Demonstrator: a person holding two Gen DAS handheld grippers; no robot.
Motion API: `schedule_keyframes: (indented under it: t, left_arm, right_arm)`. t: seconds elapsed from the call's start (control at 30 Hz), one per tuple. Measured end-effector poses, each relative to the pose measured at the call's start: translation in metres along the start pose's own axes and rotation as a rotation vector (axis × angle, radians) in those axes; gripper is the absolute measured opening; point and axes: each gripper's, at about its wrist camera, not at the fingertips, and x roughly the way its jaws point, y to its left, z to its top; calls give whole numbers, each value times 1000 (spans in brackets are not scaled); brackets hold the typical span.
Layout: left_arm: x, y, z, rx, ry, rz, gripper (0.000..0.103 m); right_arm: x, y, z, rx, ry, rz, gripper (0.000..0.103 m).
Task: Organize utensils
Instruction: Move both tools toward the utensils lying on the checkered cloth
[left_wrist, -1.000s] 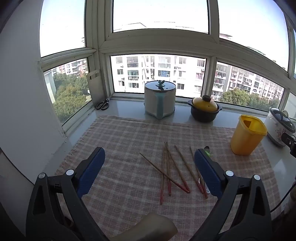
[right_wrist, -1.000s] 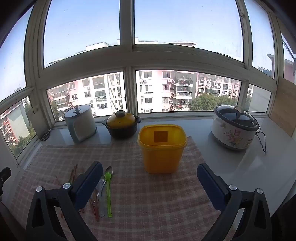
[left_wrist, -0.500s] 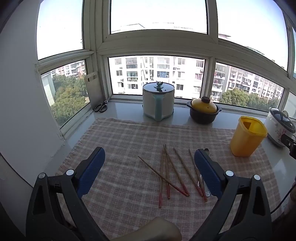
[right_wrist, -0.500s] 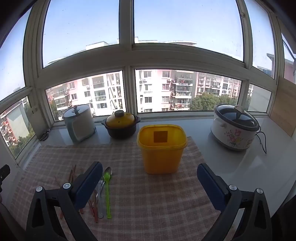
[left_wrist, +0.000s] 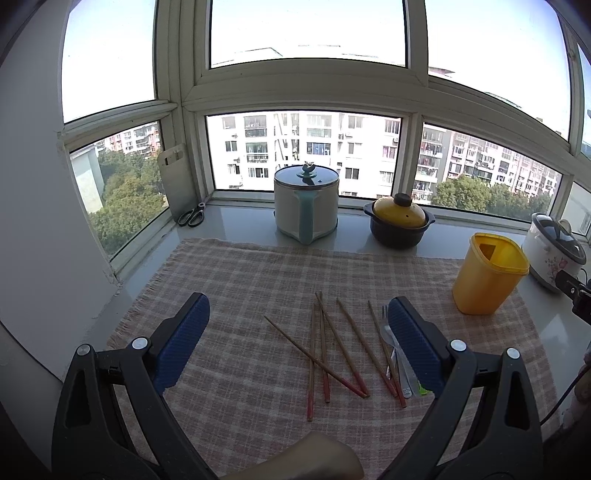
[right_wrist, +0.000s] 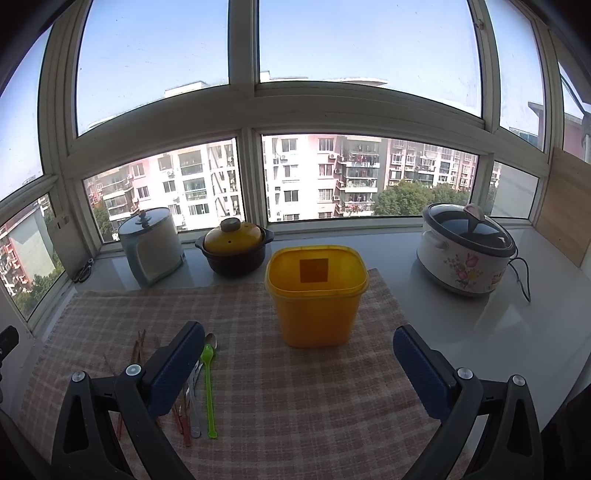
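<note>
Several red-tipped wooden chopsticks (left_wrist: 325, 354) lie loose on the checked cloth (left_wrist: 258, 280), with a metal fork (left_wrist: 388, 332) beside them, partly behind my right finger. My left gripper (left_wrist: 297, 338) is open and empty above them. In the right wrist view a green plastic spoon (right_wrist: 209, 384) and a metal spoon (right_wrist: 211, 339) lie left of a yellow container (right_wrist: 316, 295), which stands upright and open. My right gripper (right_wrist: 297, 365) is open and empty in front of the container. The container also shows in the left wrist view (left_wrist: 487, 275).
Along the windowsill stand a white-and-teal pot (left_wrist: 306, 206), a yellow-lidded black casserole (left_wrist: 399, 225) and a floral rice cooker (right_wrist: 465, 251) with its cord. Scissors (left_wrist: 192, 218) and a cutting board (left_wrist: 177, 177) are at the far left corner. A wooden board (right_wrist: 569, 210) leans at the right.
The left wrist view has tilted up and drawn back slightly, so the chopsticks sit lower and the fork shows. The right gripper has barely moved. Both stay open.
</note>
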Motion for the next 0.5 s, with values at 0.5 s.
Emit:
schedule_keyframes:
  t: [0.5]
  left_arm:
    - [8,-1,4,-5,13,-18,99]
  right_arm:
    - [4,1,3,3,8,-8,103]
